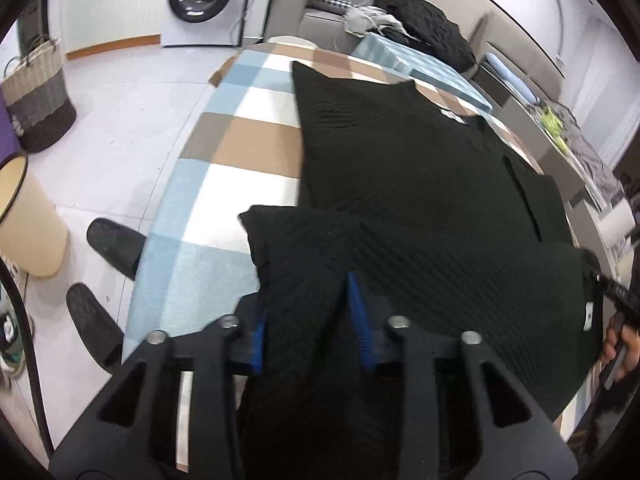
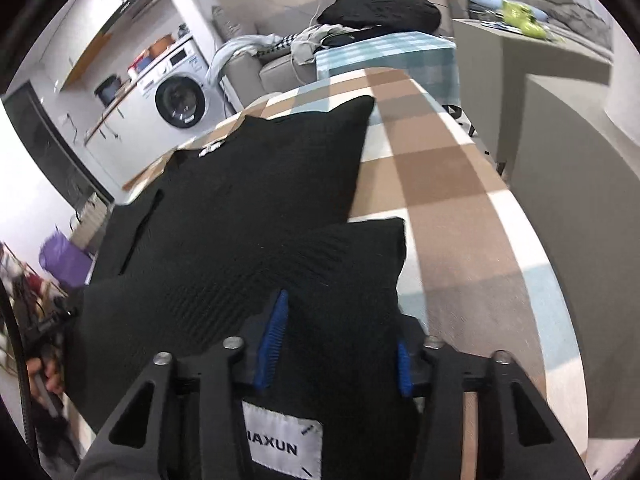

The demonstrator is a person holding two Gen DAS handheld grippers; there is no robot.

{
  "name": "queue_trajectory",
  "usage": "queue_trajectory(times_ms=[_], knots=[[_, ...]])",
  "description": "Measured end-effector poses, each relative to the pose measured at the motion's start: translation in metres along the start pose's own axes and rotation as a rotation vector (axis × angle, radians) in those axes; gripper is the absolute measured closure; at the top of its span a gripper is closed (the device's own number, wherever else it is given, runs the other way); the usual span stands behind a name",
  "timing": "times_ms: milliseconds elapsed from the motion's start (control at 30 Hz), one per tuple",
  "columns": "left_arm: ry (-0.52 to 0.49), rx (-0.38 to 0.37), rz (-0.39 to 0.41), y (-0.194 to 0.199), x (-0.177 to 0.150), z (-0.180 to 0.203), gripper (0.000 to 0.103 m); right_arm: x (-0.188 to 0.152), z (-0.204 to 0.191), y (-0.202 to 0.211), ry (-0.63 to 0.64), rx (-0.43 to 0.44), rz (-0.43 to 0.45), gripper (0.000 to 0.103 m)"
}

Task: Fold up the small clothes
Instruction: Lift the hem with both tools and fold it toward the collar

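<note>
The left gripper (image 1: 310,320) is clamped on a bunched edge of the black knit top (image 1: 400,168), and the right gripper (image 2: 336,344) pinches the opposite edge beside its white label (image 2: 282,446). The lifted hem folds over the garment, which lies spread on the checked tabletop (image 1: 224,144)

1 black sweater (image 1: 400,168), 2 slippers (image 1: 116,246)

Left gripper (image 1: 312,320), black with blue pads, has its jaws pinched on black knit fabric. Right gripper (image 2: 336,344), also black with blue pads, clamps the same cloth.
</note>
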State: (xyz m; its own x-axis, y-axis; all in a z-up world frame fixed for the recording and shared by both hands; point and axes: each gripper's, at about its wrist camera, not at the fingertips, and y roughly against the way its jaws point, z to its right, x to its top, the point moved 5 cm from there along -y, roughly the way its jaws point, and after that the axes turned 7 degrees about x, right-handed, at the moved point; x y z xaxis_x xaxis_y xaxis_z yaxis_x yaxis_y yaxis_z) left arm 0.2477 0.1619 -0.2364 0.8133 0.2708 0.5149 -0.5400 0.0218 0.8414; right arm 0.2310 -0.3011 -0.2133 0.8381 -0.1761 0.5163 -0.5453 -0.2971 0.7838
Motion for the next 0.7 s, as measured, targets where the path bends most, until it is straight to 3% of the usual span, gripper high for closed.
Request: queue_trajectory(times_ms=[167, 700], knots=[[-0.064, 0.022, 0.015, 0.005, -0.005, 0.009, 0.082, -0.003, -0.005, -0.001, 0.043, -0.01, -0.008, 0.078], [-0.053, 0.025, 0.017, 0.046, -0.051, 0.0, 0.082, -0.039, -0.002, 0.027, 0.056, -0.012, -0.037, 0.084]])
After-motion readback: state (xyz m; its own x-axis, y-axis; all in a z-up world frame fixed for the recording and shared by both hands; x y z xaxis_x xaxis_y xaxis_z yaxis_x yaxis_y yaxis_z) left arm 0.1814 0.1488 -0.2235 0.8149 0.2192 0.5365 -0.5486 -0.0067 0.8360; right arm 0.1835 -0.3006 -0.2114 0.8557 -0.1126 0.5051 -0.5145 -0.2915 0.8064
